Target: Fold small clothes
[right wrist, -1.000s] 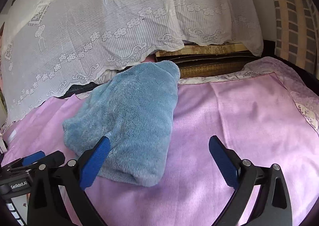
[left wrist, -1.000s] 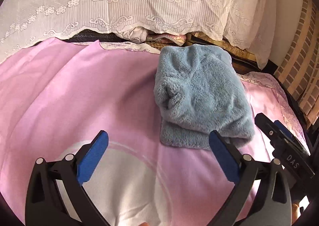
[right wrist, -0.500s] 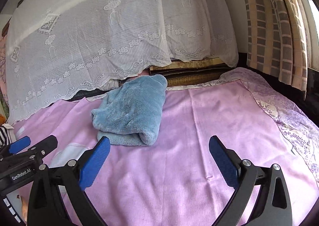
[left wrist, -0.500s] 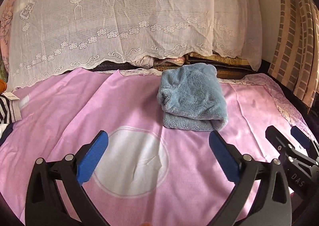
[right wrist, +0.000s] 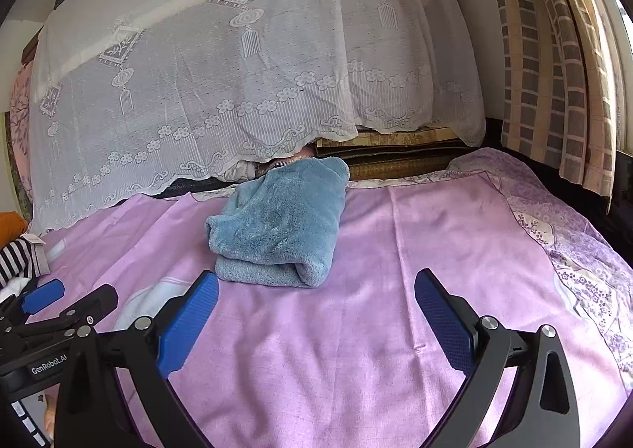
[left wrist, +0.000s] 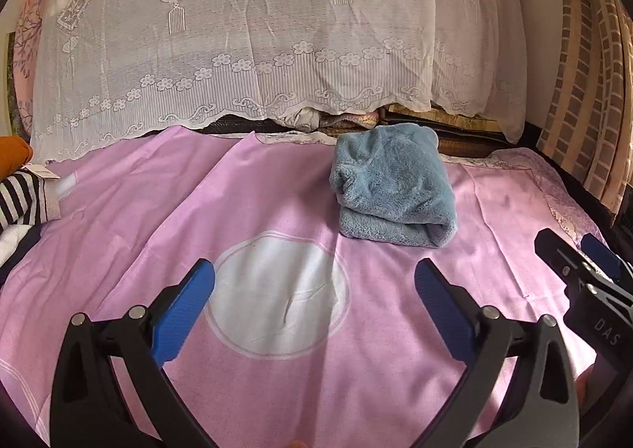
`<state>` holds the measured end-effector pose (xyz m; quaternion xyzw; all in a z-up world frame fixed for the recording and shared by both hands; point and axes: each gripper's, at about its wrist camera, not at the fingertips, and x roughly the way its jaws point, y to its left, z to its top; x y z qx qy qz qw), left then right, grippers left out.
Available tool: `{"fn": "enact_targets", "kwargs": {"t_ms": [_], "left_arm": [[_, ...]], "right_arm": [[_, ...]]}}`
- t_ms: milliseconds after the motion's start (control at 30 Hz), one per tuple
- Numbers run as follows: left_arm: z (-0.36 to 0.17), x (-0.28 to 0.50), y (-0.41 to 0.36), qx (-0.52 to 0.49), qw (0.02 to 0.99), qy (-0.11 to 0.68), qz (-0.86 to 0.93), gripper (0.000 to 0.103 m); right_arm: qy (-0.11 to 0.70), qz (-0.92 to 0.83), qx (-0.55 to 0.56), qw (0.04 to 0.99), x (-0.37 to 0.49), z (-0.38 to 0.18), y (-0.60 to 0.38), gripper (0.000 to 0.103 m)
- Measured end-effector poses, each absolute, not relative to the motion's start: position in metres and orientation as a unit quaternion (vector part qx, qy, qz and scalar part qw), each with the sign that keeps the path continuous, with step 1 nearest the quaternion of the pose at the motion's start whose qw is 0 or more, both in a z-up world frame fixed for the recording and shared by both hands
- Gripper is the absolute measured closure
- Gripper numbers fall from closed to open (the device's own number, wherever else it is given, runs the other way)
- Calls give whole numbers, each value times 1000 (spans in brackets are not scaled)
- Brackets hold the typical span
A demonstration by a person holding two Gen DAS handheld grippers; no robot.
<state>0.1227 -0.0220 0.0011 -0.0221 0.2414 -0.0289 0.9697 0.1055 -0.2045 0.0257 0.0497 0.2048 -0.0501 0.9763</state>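
Left gripper wide open, nothing between the blue pads, hanging over the pink sheet just above the white circle print. Going left to right in the left wrist view: at 9 o'clock, a striped black-and-white garment with a tag, plus an orange item behind it, both at the sheet's edge. At 12 o'clock, a white lace cover draped over stacked bedding. At 1 o'clock, the blue fleece garment, folded into a compact bundle, lying flat on the sheet, far edge near the lace hem, well apart from both grippers. At 3 o'clock, the right gripper's fingers poke in from the frame edge; a brick-pattern curtain hangs behind. Right wrist view: left gripper's fingers at 9 o'clock, fleece bundle at 11 o'clock ahead of the left pad, rolled fold facing the camera. Right gripper also wide open, empty, above bare sheet. Floral purple border runs along the sheet at 3 o'clock, curtain at 2 o'clock.
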Motion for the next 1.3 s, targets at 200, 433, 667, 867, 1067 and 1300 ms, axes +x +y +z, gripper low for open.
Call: {"fn": "enact_targets", "kwargs": {"t_ms": [200,433,667,867,1067,1300], "left_arm": [[-2,124,-25,-14,969,248,-19,5],[2,119,-32,-2,969,247,-15,5],[3,117,-37,15,969,245,-2,4],[2,118,-35,8,968,251,-3,4],[2,116,-37,6,968,251,-11,4],[4,111,-41,19,972,235,-10,5]], "right_arm": [[203,-51,33,977,104,26,-197,3],[202,-49,35,978,102,26,-195,3],[203,-47,35,977,101,27,-193,3],[203,-46,33,978,99,27,-192,3],[203,-46,39,977,100,28,-194,3],[199,-51,45,978,97,28,-197,3]]}}
